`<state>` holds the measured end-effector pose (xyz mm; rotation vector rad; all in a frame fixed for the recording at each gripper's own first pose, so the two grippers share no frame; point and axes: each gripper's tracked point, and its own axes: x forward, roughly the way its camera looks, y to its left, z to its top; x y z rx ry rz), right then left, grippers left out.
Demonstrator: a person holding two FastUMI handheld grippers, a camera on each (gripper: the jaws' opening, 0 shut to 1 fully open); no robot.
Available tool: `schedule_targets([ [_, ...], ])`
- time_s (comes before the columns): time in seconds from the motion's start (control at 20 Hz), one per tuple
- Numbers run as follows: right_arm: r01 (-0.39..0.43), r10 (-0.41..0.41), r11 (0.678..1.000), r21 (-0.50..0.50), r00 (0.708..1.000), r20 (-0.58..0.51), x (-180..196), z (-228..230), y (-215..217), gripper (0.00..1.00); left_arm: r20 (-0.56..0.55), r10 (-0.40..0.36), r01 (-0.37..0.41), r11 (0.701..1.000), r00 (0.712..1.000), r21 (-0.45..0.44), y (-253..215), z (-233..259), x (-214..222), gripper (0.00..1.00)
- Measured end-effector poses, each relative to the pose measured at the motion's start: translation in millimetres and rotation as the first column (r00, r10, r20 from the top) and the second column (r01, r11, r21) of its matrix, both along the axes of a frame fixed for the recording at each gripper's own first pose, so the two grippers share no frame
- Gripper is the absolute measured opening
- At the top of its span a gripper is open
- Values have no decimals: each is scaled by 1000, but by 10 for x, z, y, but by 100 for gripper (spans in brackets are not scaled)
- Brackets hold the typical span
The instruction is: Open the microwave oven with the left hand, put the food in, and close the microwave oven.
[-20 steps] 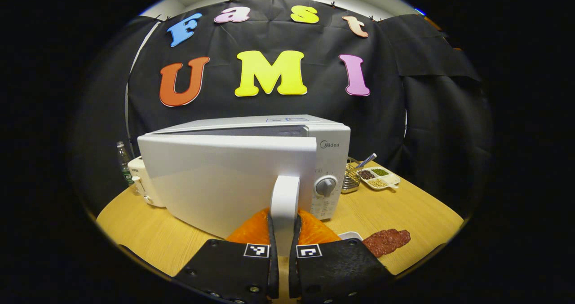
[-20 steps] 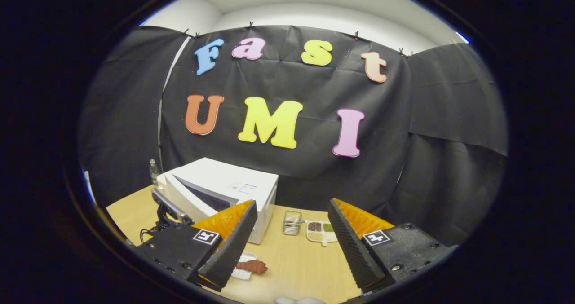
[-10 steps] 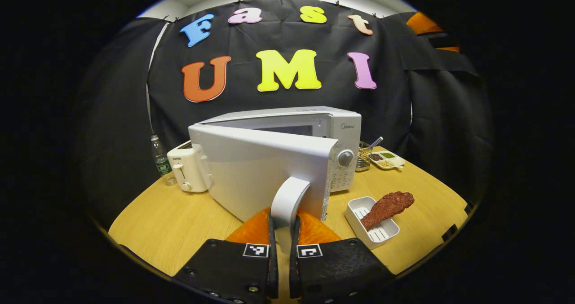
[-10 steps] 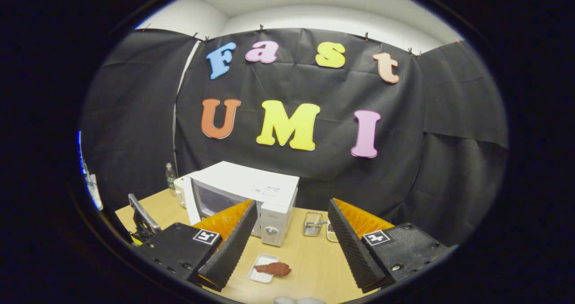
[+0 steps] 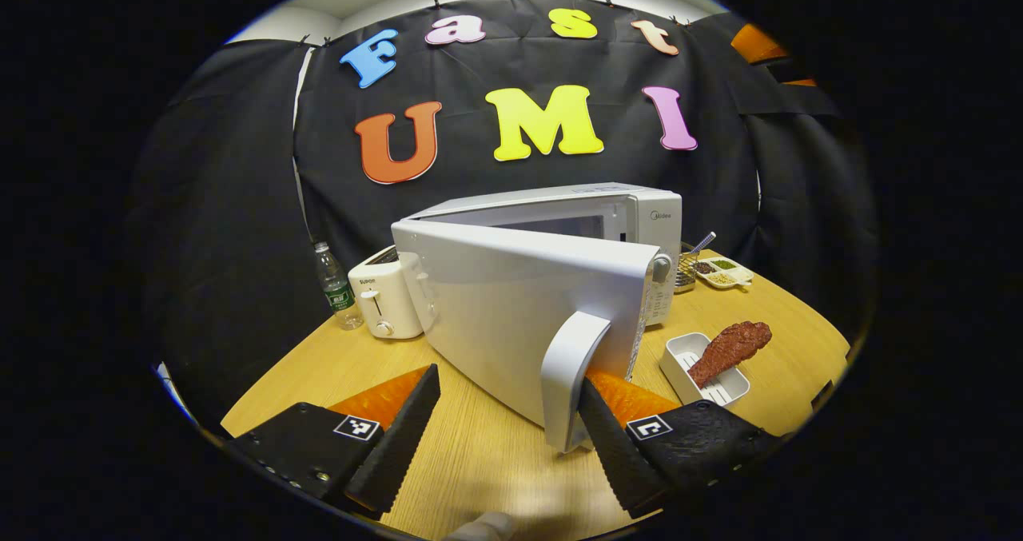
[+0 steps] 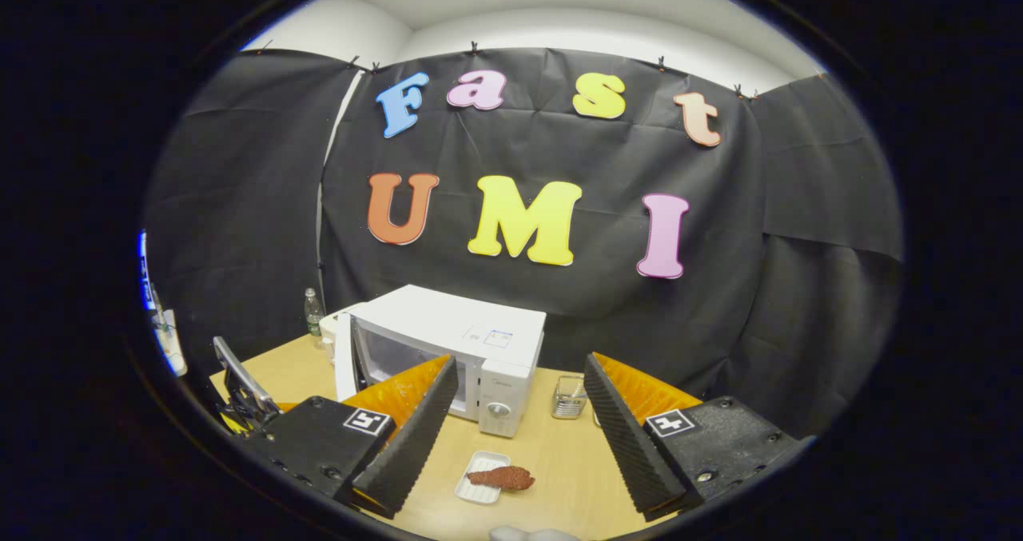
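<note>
- Left gripper view puts my left gripper (image 5: 507, 425) low over the pale wooden table (image 5: 336, 365), its black ribbed fingers spread wide with nothing between them.
- My right-hand finger (image 5: 607, 445) sits just beside the white curved door handle (image 5: 571, 377); whether it touches, I cannot tell.
- I see the white boxy microwave oven (image 5: 639, 213) with its white door (image 5: 511, 309) swung partly open, hinged on the far left edge.
- Right of the door, the reddish-brown piece of food (image 5: 731, 349) lies tilted across the rim of a small white rectangular tray (image 5: 687, 361).
- Left of the oven stand a white toaster (image 5: 384, 301) and a clear plastic bottle (image 5: 336, 289).
- Right gripper view shows my right gripper (image 6: 519, 429) held high and well back from the table, fingers wide apart and empty.
- From there the oven (image 6: 455, 349) stands open, with the food (image 6: 502, 477) on its tray in front.
</note>
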<state>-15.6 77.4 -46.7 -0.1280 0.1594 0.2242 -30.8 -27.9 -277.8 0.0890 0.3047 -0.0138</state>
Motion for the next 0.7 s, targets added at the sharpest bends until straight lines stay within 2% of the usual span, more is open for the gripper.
schedule_targets([
  [0.1,-4,4,1000,-5,1000,-4,-6,-27,25,96,3,-2,2,1000,1000,16,53,10,-35,96],
  [0.15,-10,10,1000,0,1000,-7,-16,-36,48,100,5,-1,1,1000,1000,16,93,16,-59,96],
  [0.2,-13,13,1000,3,1000,-8,-6,-49,69,96,9,-2,1,1000,1000,17,136,48,-99,96],
  [0.25,-17,17,1000,3,1000,-12,-2,-70,93,96,15,0,0,1000,1000,22,185,88,-123,96],
  [0.3,-21,21,1000,5,1000,-17,11,-99,117,100,25,0,0,1000,1000,31,239,129,-154,96],
  [0.55,-48,49,999,23,998,-51,34,-290,314,100,-7,33,-33,998,999,51,662,101,-378,96],
  [0.6,-55,56,998,26,997,-58,29,-335,360,96,-14,41,-40,998,999,55,758,94,-418,96],
  [0.7,-62,64,998,24,995,-75,51,-446,425,96,-20,50,-49,998,999,47,917,71,-486,96],
])
